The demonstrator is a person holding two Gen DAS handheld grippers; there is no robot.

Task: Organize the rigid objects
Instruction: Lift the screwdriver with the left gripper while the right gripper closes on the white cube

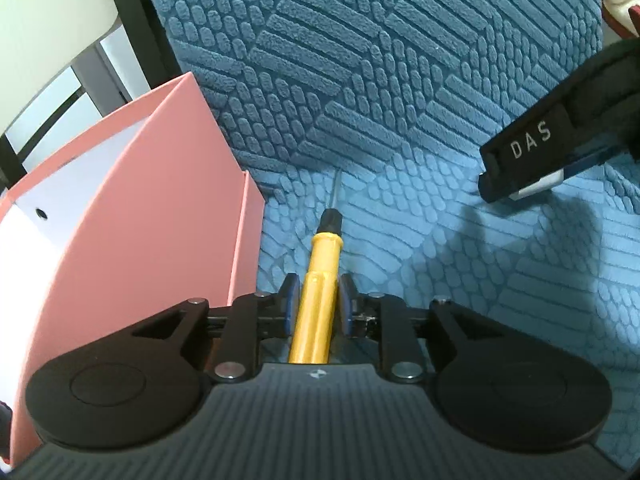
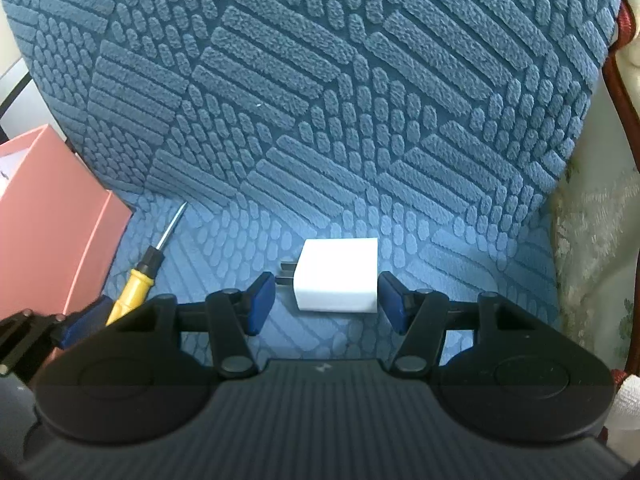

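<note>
A yellow-handled screwdriver [image 1: 320, 276] lies on the blue textured seat cushion, its thin metal tip pointing to the backrest. My left gripper [image 1: 319, 294] is shut on its handle; it also shows in the right wrist view [image 2: 136, 280]. A white plug adapter [image 2: 338, 276] lies on the cushion with its prongs pointing left. My right gripper [image 2: 326, 300] is open with a finger on each side of the adapter, not touching it. The right gripper shows in the left wrist view [image 1: 532, 148] at the right edge.
A pink open box [image 1: 132, 208] with a white inside stands at the left of the seat, close beside the screwdriver; it shows in the right wrist view [image 2: 52, 208] too. The blue backrest [image 2: 320, 60] rises behind. A pale floral fabric [image 2: 596, 220] lies at the right.
</note>
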